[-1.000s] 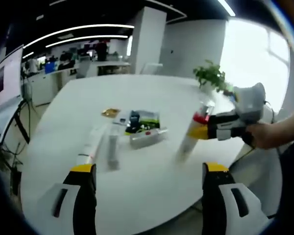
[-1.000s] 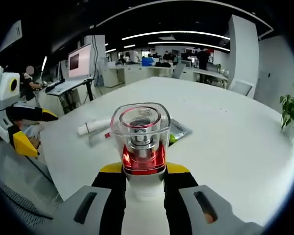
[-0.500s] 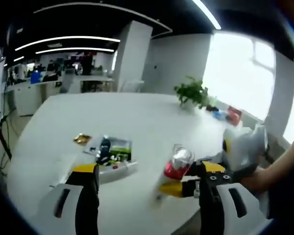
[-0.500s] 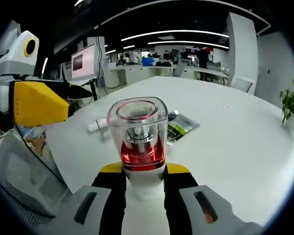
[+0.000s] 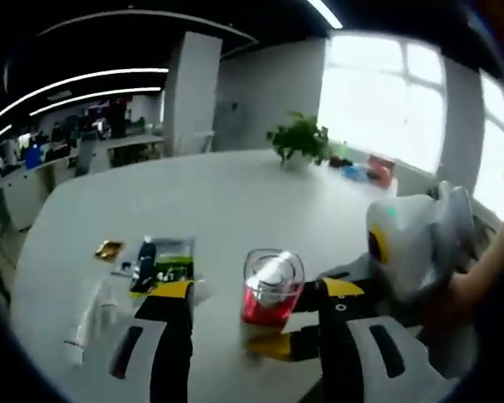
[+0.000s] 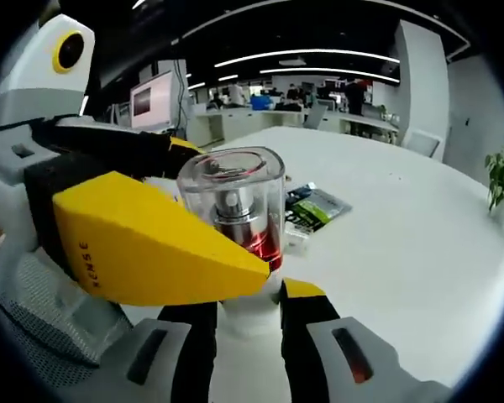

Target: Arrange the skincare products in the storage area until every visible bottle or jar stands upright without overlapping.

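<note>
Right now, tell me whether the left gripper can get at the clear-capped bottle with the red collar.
Probably yes. The left gripper has its open jaws on either side of the clear-capped bottle with the red collar, nothing between them. The right gripper holds the bottle's white body lower down.

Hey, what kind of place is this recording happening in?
Most likely an open-plan office: rows of desks with a monitor behind the big white table, and a potted plant near the windows.
</note>
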Motion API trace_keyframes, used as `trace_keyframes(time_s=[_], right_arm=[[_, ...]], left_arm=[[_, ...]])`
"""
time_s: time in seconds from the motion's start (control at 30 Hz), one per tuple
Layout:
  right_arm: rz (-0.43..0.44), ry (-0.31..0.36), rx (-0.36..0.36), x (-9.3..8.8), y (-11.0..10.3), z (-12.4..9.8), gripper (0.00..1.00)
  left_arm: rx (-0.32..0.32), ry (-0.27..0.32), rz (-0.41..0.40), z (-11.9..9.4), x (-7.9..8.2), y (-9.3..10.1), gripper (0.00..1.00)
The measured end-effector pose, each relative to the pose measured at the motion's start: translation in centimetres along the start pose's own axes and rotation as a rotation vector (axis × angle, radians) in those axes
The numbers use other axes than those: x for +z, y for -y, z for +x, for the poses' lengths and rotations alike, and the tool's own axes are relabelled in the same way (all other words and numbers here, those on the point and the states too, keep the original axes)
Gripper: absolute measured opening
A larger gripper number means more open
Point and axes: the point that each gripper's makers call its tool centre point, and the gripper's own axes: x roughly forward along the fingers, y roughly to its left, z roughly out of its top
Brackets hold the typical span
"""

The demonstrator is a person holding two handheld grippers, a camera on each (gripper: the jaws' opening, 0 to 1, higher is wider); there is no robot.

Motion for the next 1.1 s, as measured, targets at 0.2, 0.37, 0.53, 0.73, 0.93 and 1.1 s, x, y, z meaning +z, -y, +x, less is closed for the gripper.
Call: trace_keyframes(time_s=[0.2,0.37,0.53,0.73,0.93,1.1], right_arm=[[0.015,-0.015,0.027,-0.6,0.0,-0.2,0.28],[0.007,-0.025,0.035,-0.7,0.0,-0.1,0.28],[-0.013,-0.014,0.050,-0.1,-0.3,0.0,0.30],[-0.093,-0.001,0.115,0.6,-0.8,0.1,0.32],[-0.157,-0.008,0.248,0.9,-1.1,-0.3,0.33],[-0.262,-0.031,0.336,0.6,-0.9,0.1,0.45]], left_arm=[[0.000,-0.014,0.042,0.5,-0.3,0.5,0.38],[0.016,-0.036,0.100,0.8,-0.8,0.1,0.30],[0.007,-0.031,0.152,0.8,-0.4,0.4,0.30],[-0.122,-0.063,0.150,0.6,-0.7,0.5,0.30],[-0.304,-0.078,0.258,0.4,-1.0,0.5,0.29],[-0.375,-0.086,0.284,0.4,-1.0,0.5,0.29]])
